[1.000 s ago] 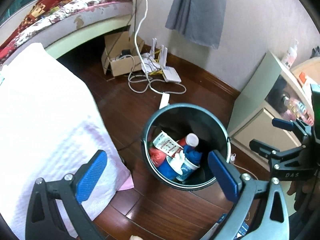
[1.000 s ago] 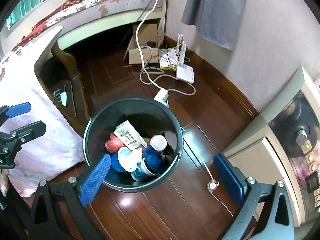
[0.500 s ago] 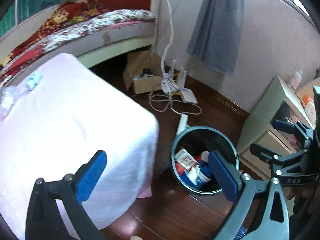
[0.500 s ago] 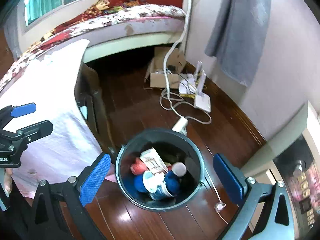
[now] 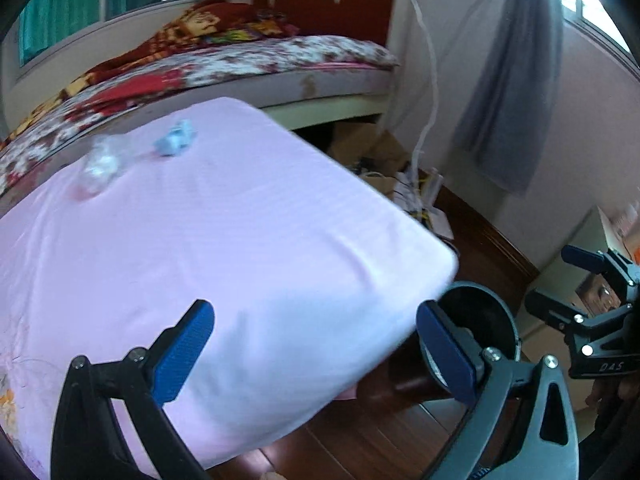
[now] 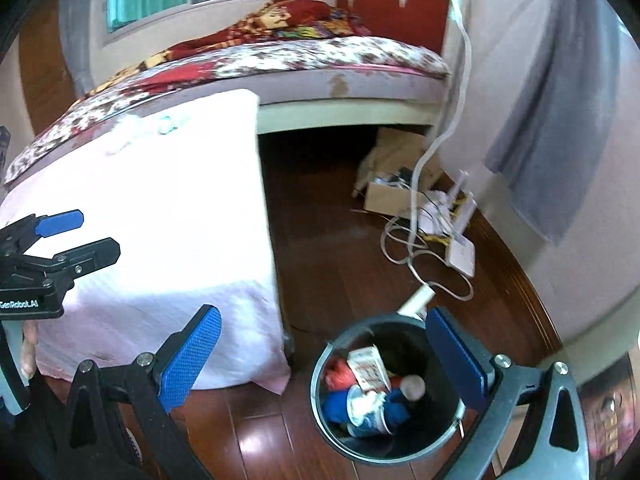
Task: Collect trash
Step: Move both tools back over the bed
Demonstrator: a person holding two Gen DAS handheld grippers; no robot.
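The left gripper is spread wide with nothing between its blue pads, held over the near corner of a table draped in a pink cloth. The right gripper is likewise wide open and empty, hanging above the wooden floor; in the left wrist view it shows at 3 o'clock, and the left one shows at 9 o'clock in the right wrist view.

Just past the right gripper, at 5 o'clock in its view, stands a dark round bin on the floor, beside the cloth's hanging edge. Inside it lie a red-and-white carton, a blue-and-white paper cup, something red and a bottle with a pale cap. In the left wrist view only the bin's rim shows, at 4 o'clock behind the right pad.

Farther off on the tabletop, at 10 o'clock in the left wrist view, lie two pieces of trash: a clear crumpled wrapper and, just beside it, a pale blue scrap. Both are blurred.

Beyond the table, a cardboard box, a white router and looped white cables sit near the wall at 2 o'clock. Farthest back stands a bed with a flowered cover and red headboard, and a grey cloth hangs on the wall.
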